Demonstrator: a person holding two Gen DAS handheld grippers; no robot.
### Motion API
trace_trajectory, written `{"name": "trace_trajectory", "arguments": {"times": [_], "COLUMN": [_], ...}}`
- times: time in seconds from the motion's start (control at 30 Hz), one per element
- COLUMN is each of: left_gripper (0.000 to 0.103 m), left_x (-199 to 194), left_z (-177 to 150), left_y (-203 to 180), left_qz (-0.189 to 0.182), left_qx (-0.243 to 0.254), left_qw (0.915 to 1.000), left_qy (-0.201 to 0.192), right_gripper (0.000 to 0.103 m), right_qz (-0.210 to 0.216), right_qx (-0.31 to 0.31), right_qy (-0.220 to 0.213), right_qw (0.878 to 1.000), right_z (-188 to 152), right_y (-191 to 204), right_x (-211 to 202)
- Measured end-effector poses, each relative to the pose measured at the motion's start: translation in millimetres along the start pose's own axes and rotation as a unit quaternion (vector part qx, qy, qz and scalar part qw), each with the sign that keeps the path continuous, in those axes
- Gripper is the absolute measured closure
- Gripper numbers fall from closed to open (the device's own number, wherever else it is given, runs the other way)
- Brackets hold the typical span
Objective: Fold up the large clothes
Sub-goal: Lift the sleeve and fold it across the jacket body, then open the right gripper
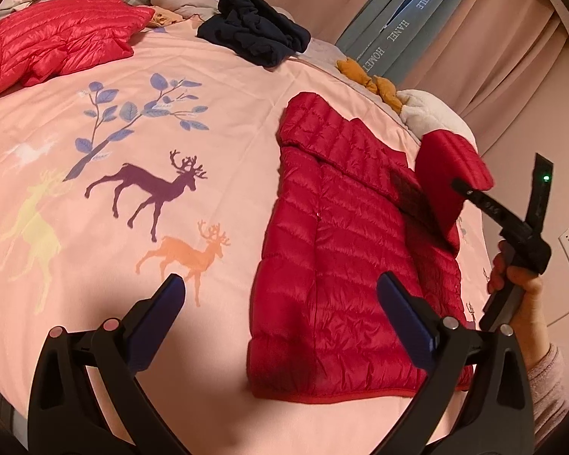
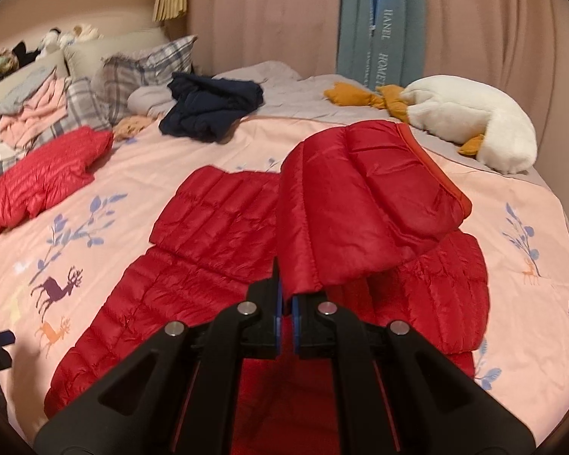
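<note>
A red quilted down jacket (image 1: 341,258) lies flat on the pink bedspread (image 1: 132,76); it also shows in the right wrist view (image 2: 193,265). My right gripper (image 2: 286,303) is shut on the jacket's sleeve (image 2: 360,204) and holds it lifted over the jacket body. In the left wrist view the right gripper (image 1: 417,189) shows at the right with the raised sleeve (image 1: 451,167). My left gripper (image 1: 280,307) is open and empty, above the bedspread at the jacket's near left edge.
A second red down jacket (image 1: 57,41) lies folded at the far left. A dark navy garment (image 1: 254,34) is bunched at the back. A white and orange plush goose (image 2: 470,121) lies at the bed's right edge. Plaid pillows (image 2: 140,68) and pink clothes (image 2: 38,110) lie by the headboard.
</note>
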State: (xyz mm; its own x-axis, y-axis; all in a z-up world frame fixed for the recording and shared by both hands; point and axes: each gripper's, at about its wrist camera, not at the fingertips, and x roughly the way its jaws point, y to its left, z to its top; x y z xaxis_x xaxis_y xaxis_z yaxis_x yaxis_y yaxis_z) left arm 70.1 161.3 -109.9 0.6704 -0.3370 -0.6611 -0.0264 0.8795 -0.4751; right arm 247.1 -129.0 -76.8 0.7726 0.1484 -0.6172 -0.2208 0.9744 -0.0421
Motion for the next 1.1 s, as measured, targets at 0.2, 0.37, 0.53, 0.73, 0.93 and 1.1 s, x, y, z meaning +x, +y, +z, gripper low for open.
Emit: {"name": "trace_trajectory", "arguments": {"times": [0.2, 0.37, 0.53, 0.73, 0.93, 1.1], "left_gripper": [0.001, 0.001, 0.001, 0.001, 0.001, 0.001], "left_x": [6.3, 15.1, 20.4, 24.4, 30.1, 37.3], "left_z": [3.2, 3.9, 7.7, 13.0, 19.1, 23.6], "left_y": [0.5, 2.5, 2.7, -1.6, -9.2, -15.1], "left_qz": [-0.007, -0.008, -0.01, -0.014, -0.016, -0.018], "left_qx": [0.002, 0.002, 0.003, 0.007, 0.016, 0.02], "left_qw": [1.0, 0.9999, 0.9999, 0.9998, 0.9997, 0.9995], "left_qy": [0.003, 0.011, 0.013, 0.013, 0.013, 0.016], "right_gripper": [0.099, 0.099, 0.098, 0.097, 0.095, 0.093], "right_qz": [-0.006, -0.012, -0.016, -0.01, -0.002, 0.004], "right_qx": [-0.036, -0.061, -0.083, -0.1, -0.103, -0.104], "right_qy": [0.021, 0.039, 0.055, 0.075, 0.085, 0.091], "right_qw": [0.999, 0.997, 0.995, 0.992, 0.991, 0.99], "right_z": [-3.0, -8.3, -13.5, -20.5, -24.6, -26.5], "right_y": [22.0, 33.7, 42.8, 51.6, 54.2, 55.6], "right_x": [21.1, 37.8, 50.9, 64.3, 72.9, 78.6]}}
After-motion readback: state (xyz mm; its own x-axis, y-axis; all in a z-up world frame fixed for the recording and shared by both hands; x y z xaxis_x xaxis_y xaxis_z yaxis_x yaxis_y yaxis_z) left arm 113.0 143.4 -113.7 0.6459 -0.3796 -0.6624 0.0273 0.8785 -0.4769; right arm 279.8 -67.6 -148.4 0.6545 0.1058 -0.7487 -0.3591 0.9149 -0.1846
